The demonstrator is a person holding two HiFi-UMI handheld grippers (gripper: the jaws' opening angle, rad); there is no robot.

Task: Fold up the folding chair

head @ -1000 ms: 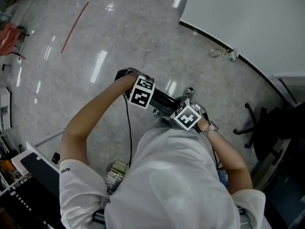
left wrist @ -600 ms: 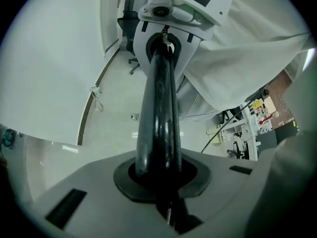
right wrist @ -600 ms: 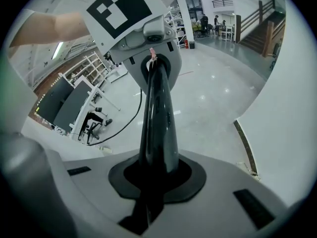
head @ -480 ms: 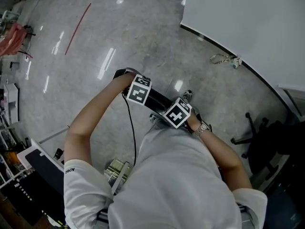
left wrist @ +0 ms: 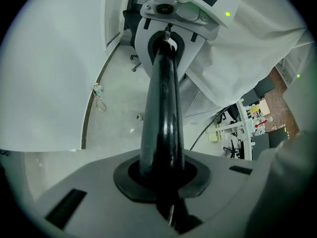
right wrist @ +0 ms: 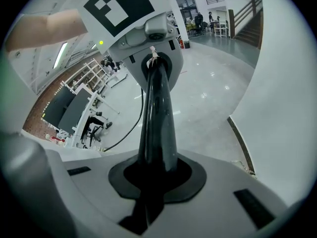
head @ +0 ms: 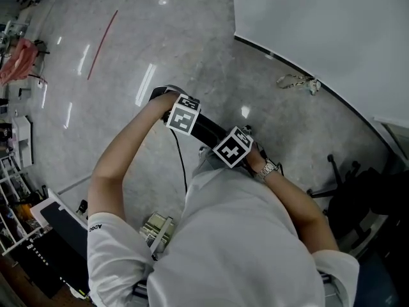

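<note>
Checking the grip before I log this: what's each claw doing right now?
Left claw: closed on the black bar.
Right claw: closed on the same black bar, having just tightened.

Folding chair [head: 208,130] bar was glossy black. Marker cubes [head: 183,115] on the left tongs [left wrist: 159,182] and right tongs [right wrist: 151,180] were white with black squares; tong bodies were pale grey, pads black. Floor [head: 160,37] around the chair was grey and marbled. A thin red line [head: 102,43] ran up-left of the chair. The shirt [head: 236,235] below it was white.
</note>
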